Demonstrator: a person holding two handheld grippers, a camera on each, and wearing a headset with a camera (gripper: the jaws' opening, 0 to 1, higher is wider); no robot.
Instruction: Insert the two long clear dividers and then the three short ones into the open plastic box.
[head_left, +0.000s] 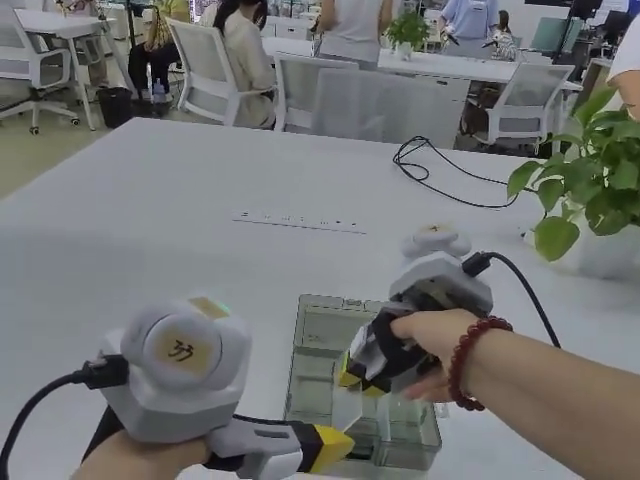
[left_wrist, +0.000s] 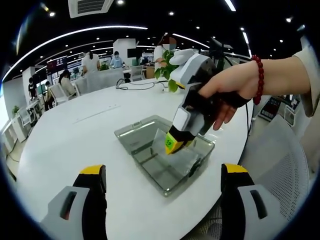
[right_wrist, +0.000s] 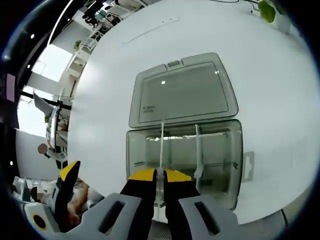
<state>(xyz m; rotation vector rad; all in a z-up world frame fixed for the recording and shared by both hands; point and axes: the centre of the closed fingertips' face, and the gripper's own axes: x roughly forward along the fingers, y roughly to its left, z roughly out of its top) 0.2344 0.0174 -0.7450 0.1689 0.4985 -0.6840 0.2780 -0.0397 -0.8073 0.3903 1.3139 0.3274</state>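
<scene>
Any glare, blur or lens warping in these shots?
Head view: soft overall, the clear box low-contrast against the table. Left gripper view: fisheye bends the ceiling lights into arcs. Right gripper view: table edge bulges round, a small glare dot sits on the lid, dividers read as thin pale lines.

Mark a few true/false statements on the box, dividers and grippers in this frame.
1. The lid of the box is open and lies flat on the table. True.
2. The left gripper is shut on a divider. False: its jaws stand wide apart and hold nothing.
3. The right gripper is shut on a clear divider over the box. True.
4. No other divider is in the box. False: a second divider stands in it beside the held one.
5. The red bracelet is on the left gripper's side. False: it is on the right gripper's side.
</scene>
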